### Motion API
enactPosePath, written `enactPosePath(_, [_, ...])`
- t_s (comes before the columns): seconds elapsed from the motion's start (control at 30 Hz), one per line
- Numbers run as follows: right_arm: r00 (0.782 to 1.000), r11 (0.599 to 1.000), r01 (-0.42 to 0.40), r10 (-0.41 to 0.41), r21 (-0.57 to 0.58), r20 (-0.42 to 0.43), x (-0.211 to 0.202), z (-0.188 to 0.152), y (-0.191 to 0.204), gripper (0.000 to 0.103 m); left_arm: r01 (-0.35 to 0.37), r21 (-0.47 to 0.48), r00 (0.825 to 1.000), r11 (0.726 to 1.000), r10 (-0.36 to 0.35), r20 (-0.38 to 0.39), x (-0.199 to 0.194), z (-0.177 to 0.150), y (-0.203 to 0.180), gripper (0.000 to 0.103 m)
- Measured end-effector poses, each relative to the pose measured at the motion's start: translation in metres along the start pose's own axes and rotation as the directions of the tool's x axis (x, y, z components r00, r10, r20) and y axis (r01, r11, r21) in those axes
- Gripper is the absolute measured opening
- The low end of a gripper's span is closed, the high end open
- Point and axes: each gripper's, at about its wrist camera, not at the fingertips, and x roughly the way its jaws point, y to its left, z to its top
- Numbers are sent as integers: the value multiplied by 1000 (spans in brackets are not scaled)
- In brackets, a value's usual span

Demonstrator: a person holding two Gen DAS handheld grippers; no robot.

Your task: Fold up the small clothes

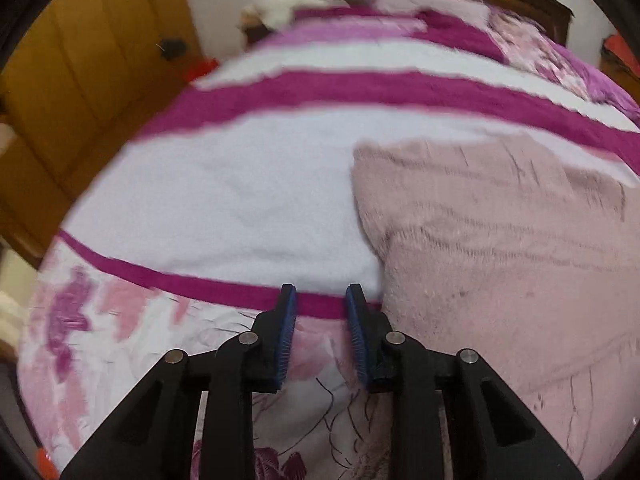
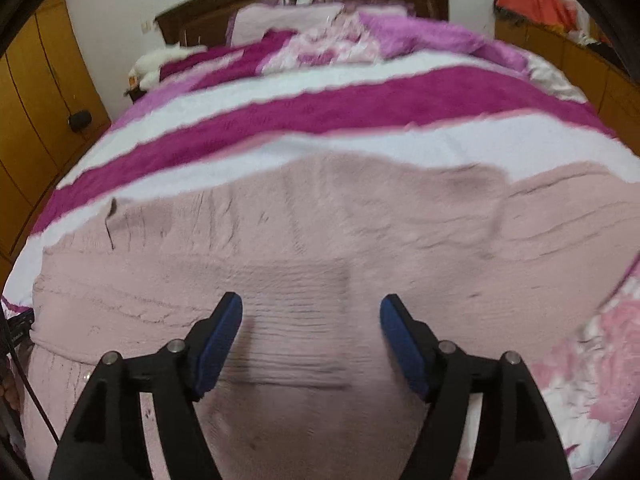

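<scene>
A pink sweater (image 2: pixel 304 240) is spread on the bed (image 2: pixel 360 100). Right tongs (image 2: pixel 311 312), apart and empty, are poised above it; left tongs (image 1: pixel 320 300), apparently slightly apart and empty, are held beside its edge. A fold appears just begun; a hem must be gripped next.

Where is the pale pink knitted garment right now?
The pale pink knitted garment lies on the striped bedspread, under the right gripper.

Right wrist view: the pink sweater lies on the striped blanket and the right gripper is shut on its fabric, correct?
Not quite. The pink sweater does lie on the striped blanket, but the right gripper is open, not shut on the fabric: its jaws stand wide apart over the knit with nothing pinched between them. The right wrist view shows this.
</scene>
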Motion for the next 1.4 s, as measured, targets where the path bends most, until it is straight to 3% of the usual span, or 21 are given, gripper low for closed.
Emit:
enactPosePath(0.07, [999,999,20,-22,37,45,-16,4,-22,77,-34,-9,997,999,34,67,-14,-2,-8,4])
enactPosePath(0.1, [998,998,23,-27,63,61,-22,5,-35,84,-32,-15,995,999,34,94,-22,-3,-12,4])
enactPosePath(0.2, [992,985,83,-97,153,87,-38,11,-83,92,9,-7,982,1000,-8,189,-48,-1,-34,4])
enactPosePath(0.27, [984,972,143,-160,184,80,-48,18,-118,92,110,22,968,994,-112,224,-65,-2,-55,4])
enactPosePath(0.33, [969,951,196,-225,240,101,-68,26,-166,92,239,65,945,969,-247,214,-76,-3,-79,4])
enactPosePath(0.43, [957,913,180,-249,365,151,-92,20,-235,92,400,131,893,907,-418,166,-81,-11,-116,4])
enactPosePath(0.5, [958,871,137,-237,472,159,-98,10,-286,90,446,162,875,880,-466,128,-77,-20,-136,4])
enactPosePath(0.53, [964,844,120,-226,523,143,-97,5,-312,87,438,192,882,878,-461,96,-71,-23,-146,4])
enactPosePath(0.6, [974,775,126,-214,619,70,-86,0,-359,61,413,224,902,883,-431,34,-61,-28,-160,4])
enactPosePath(0.67, [979,710,98,-195,697,61,-76,-1,-399,47,431,201,895,880,-445,27,-57,-24,-155,4])
enactPosePath(0.73, [981,638,10,-154,770,114,-67,5,-437,43,436,197,894,878,-448,17,-56,-25,-157,4])
enactPosePath(0.8, [976,605,-56,-135,794,172,-63,14,-459,43,427,207,898,880,-440,23,-55,-29,-162,5])
enactPosePath(0.83, [972,598,-81,-131,797,196,-60,20,-466,37,419,212,900,883,-435,33,-55,-32,-165,5])
enactPosePath(0.87, [970,609,-119,-98,784,223,-55,27,-470,7,416,214,901,884,-433,39,-55,-33,-166,5])
enactPosePath(0.93, [968,670,-142,-59,729,244,-51,42,-460,7,420,210,899,883,-437,38,-52,-31,-169,5])
enactPosePath(1.0, [962,772,-133,-49,621,267,-56,57,-431,7,437,195,892,878,-451,35,-49,-31,-166,5])
enactPosePath(1.07, [963,851,-127,-17,510,269,-56,71,-392,7,452,180,885,874,-465,33,-47,-31,-162,6])
enactPosePath(1.23, [971,914,-222,175,341,165,-34,73,-283,7,434,194,892,880,-449,42,-47,-28,-161,6])
enactPosePath(1.3, [970,936,-235,207,262,131,-30,66,-242,7,424,201,896,883,-441,46,-47,-29,-163,6])
enactPosePath(1.4, [944,921,-328,315,210,95,-22,50,-185,7,431,196,894,881,-447,45,-46,-28,-161,6])
